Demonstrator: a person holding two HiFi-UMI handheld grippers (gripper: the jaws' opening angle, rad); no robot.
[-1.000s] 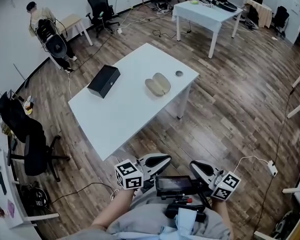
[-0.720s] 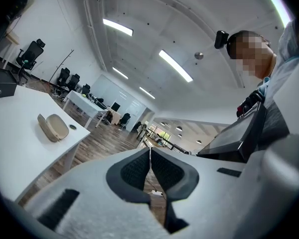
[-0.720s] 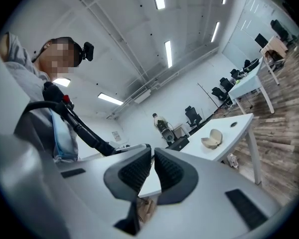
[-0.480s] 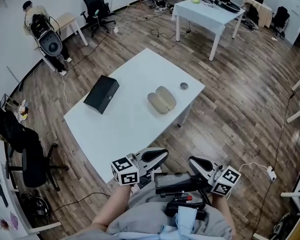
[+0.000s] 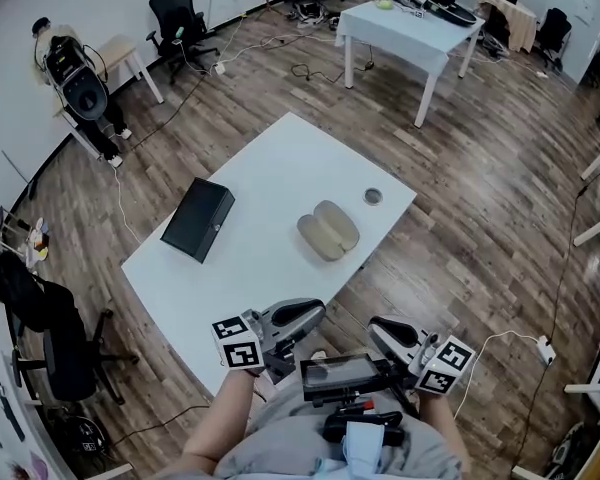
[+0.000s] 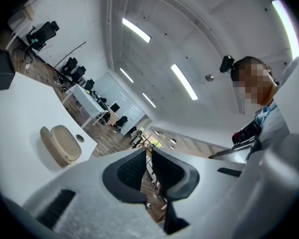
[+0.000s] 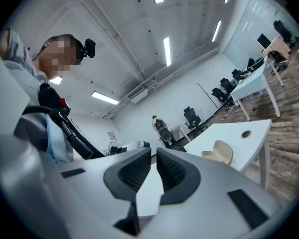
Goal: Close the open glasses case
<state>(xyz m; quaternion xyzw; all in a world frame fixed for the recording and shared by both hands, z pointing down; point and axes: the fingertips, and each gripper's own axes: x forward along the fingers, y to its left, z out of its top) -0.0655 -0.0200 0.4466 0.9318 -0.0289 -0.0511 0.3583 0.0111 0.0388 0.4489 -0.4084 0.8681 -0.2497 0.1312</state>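
Three things lie on the white surface, all well apart from each other. At the left is a black box, lying flat and set askew to the edges. Right of it, about midway across, is the glasses case, open, with its two tan oval halves spread side by side. Farther right and a little farther off, by the far right corner, is a small round disc. Nearer than all of these, by the near edge and in front of the person's body, both tools are held level. The left hand-held gripper has its jaws together with nothing between the ribbed pads; its own view shows the case to the left of the jaws and well beyond them. The right hand-held gripper is beside it, a little apart, and its jaws are likewise closed and empty, with only a thin slit between the pads; in its view the case sits far off to the right of the jaws. Neither touches the case.
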